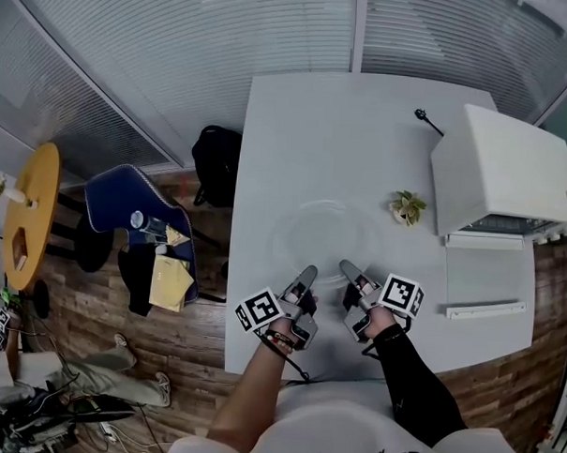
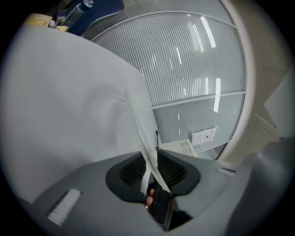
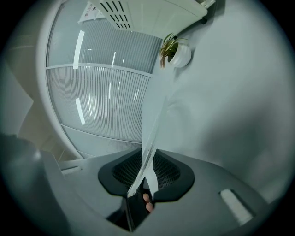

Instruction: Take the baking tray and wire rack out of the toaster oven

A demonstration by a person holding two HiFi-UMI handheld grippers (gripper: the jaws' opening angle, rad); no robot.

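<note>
step judged: baking tray [image 1: 325, 234] to be laid on surface [image 1: 307, 128] | left tongs [image 1: 307, 274], right tongs [image 1: 347, 271]: each pinched on its thin near rim | care: both to be lowered evenly, released only once flat

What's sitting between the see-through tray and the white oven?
A small potted plant stands between the clear tray and the toaster oven; the head view shows it.

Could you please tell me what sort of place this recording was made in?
Probably an office meeting room: ribbed glass partition walls, a large white table and a blue chair piled with belongings.
</note>
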